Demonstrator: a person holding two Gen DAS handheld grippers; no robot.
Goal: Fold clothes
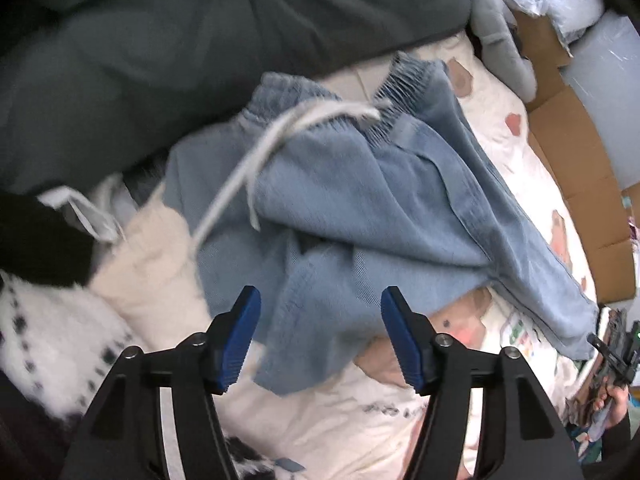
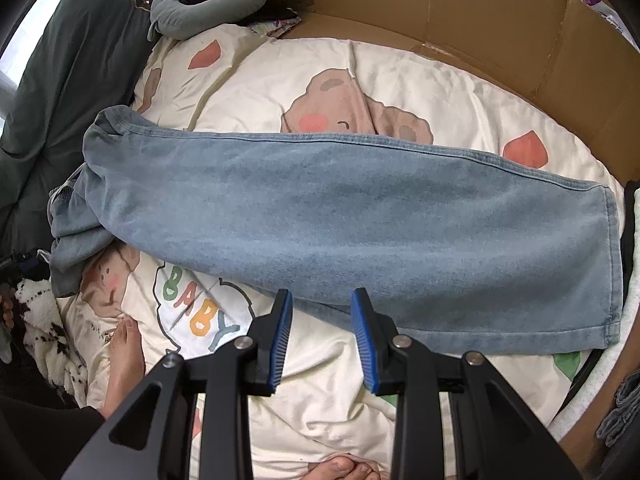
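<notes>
Light blue denim trousers (image 2: 360,216); cream cartoon-print bedsheet (image 2: 400,76); dark green pillow (image 1: 200,32); blue-padded jaws.

Item: light-blue jeans (image 2: 360,216) | State: partly folded, waist bunched, white drawstring (image 1: 256,160) loose | Pose: one leg flat, hem squared | Place: on cartoon-print cream quilt (image 2: 400,80)

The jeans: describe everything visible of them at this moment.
The jeans are light blue washed denim with an elastic gathered waistband and a pale drawstring. The top lies rumpled against a dark cushion; one leg stretches flat across the cartoon-print quilt to its hemmed cuff. Neither gripper holds them.
</notes>
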